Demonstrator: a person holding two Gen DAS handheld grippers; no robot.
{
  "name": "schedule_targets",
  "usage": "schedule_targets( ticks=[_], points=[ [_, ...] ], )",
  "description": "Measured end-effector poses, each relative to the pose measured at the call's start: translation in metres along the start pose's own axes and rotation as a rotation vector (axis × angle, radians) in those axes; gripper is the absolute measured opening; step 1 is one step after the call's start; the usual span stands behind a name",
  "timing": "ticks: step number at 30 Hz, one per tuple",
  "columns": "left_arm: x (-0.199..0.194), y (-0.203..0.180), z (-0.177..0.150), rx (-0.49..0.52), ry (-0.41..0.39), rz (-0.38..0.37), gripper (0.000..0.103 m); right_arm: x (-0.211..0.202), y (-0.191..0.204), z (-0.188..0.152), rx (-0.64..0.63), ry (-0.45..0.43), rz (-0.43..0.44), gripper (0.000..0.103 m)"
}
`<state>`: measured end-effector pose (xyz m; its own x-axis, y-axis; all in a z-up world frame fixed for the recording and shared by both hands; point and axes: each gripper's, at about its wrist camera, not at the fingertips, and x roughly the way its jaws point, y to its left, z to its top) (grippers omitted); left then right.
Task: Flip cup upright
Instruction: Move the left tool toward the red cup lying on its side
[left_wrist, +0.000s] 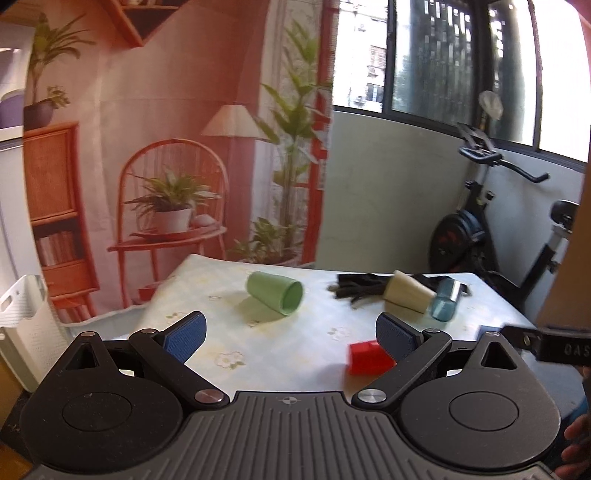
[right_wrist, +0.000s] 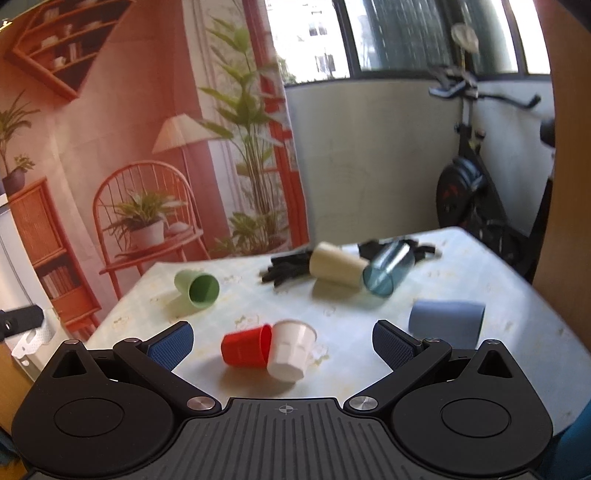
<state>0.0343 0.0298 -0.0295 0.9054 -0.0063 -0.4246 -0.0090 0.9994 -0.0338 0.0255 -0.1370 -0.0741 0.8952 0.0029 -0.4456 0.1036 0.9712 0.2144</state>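
Several cups lie on their sides on the table. A green cup (left_wrist: 275, 291) (right_wrist: 198, 287) lies at the far left, mouth toward me. A cream cup (left_wrist: 406, 291) (right_wrist: 338, 264) and a clear blue cup (left_wrist: 445, 300) (right_wrist: 388, 271) lie at the back. A red cup (right_wrist: 245, 345) (left_wrist: 367, 357) touches a white cup (right_wrist: 291, 349) in the middle. A pale blue cup (right_wrist: 447, 319) lies at the right. My left gripper (left_wrist: 291, 336) is open and empty above the near table. My right gripper (right_wrist: 282, 341) is open and empty, with the red and white cups between its fingers in view.
The table (right_wrist: 369, 314) has a pale floral cloth. A black glove (right_wrist: 291, 267) lies at the back beside the cream cup. A white basket (left_wrist: 22, 314) stands left of the table. An exercise bike (left_wrist: 491, 229) stands at the right. A printed backdrop hangs behind.
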Motion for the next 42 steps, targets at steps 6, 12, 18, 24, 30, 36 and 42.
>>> schedule_targets(
  ticks=[6,12,18,24,30,36,42],
  points=[
    [0.020,0.013,-0.002,-0.060,0.030,0.025,0.098,0.028,-0.013,-0.012,0.079,0.041,0.072,0.103],
    [0.040,0.017,0.001,-0.056,0.051,0.038,0.098,0.057,-0.020,-0.012,0.107,0.114,0.086,0.103],
    [0.063,0.020,0.011,-0.042,0.047,0.041,0.098,0.081,-0.013,-0.004,0.030,0.172,0.065,0.103],
    [0.086,0.025,0.031,-0.018,0.069,0.028,0.097,0.101,-0.011,0.010,-0.004,0.169,0.002,0.103],
    [0.116,0.031,0.054,0.042,0.061,0.050,0.097,0.125,-0.017,0.023,0.012,0.147,-0.039,0.103],
    [0.159,0.030,0.060,0.083,0.116,0.045,0.096,0.149,-0.027,0.031,0.035,0.148,-0.070,0.103],
    [0.182,0.015,0.041,0.124,0.158,-0.075,0.095,0.164,-0.028,0.023,0.015,0.186,-0.064,0.102]
  ],
)
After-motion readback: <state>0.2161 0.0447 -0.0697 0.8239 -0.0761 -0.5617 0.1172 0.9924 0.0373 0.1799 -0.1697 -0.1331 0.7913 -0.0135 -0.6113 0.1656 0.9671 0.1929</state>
